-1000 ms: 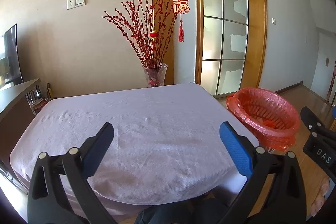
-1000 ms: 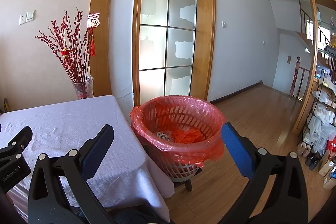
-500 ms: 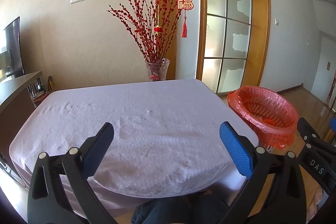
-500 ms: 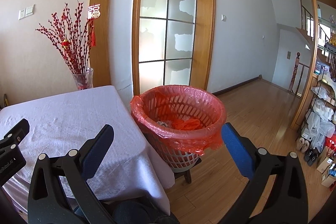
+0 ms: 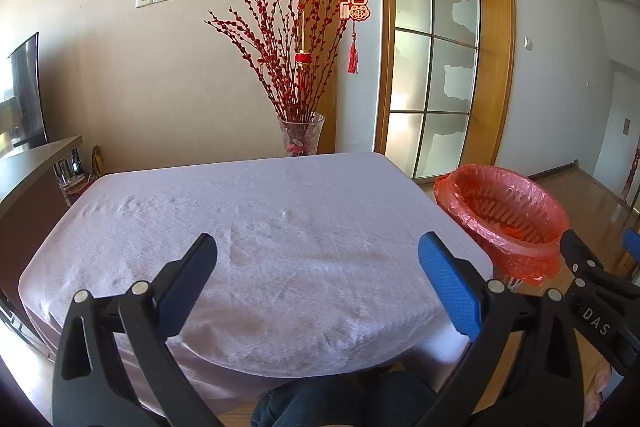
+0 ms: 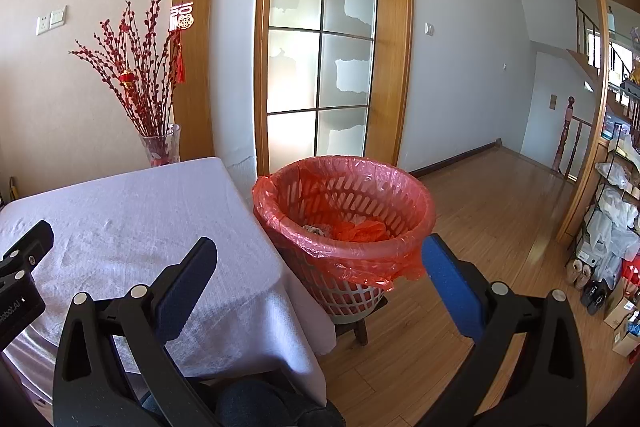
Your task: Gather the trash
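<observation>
Left tool (image 5: pixel 316 283): jaws wide apart, nothing between them, held over the near edge of the tabletop (image 5: pixel 256 227). Tabletop carries a pale lilac cloth, lightly wrinkled.

Right tool (image 6: pixel 320 281): jaws also wide apart, nothing gripped, pointing at the bin (image 6: pixel 344 227). Its body shows at the right edge of the left wrist view (image 5: pixel 600 291); the left tool's body shows at the left edge of the right wrist view (image 6: pixel 20 279).

Bin: white lattice basket lined with a red bag (image 6: pixel 280 195), bag folded over the rim. It stands just beside the tabletop's right corner, raised on a small dark stool (image 6: pixel 356 327). Trash (image 6: pixel 348 229) lies at the bottom of the bin: crumpled orange-red material plus a small grey-white piece beside it, too small to identify.

Vase (image 5: pixel 301 133) with red berry branches stands past the far tabletop edge, against the wall. Whether it rests on the tabletop or behind it, can't tell. Wood floor (image 6: pixel 500 207) right of bin.
</observation>
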Demonstrator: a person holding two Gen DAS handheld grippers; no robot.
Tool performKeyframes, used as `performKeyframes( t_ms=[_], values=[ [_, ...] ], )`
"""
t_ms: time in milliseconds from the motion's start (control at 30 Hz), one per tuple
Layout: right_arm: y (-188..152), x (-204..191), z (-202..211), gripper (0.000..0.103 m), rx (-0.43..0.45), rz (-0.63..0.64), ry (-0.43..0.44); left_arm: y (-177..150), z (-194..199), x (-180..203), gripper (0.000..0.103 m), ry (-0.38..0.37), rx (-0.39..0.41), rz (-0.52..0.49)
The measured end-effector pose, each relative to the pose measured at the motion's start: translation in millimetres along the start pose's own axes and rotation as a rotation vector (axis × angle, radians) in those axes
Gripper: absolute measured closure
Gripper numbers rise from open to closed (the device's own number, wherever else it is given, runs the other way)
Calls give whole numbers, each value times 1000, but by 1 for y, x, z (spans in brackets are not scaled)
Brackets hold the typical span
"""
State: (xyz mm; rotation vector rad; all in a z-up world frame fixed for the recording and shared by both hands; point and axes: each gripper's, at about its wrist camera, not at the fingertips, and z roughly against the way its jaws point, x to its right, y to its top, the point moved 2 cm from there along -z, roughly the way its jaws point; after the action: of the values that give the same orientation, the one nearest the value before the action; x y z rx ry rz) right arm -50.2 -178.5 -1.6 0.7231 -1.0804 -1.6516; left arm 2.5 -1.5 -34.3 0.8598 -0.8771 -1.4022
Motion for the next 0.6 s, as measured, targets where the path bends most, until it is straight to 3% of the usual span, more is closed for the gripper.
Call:
performKeyframes(
  t_ms=[600],
  values=[
    [0,-1,0,2,-1,0,0,1,3,2,4,-4,11,-4]
  ],
)
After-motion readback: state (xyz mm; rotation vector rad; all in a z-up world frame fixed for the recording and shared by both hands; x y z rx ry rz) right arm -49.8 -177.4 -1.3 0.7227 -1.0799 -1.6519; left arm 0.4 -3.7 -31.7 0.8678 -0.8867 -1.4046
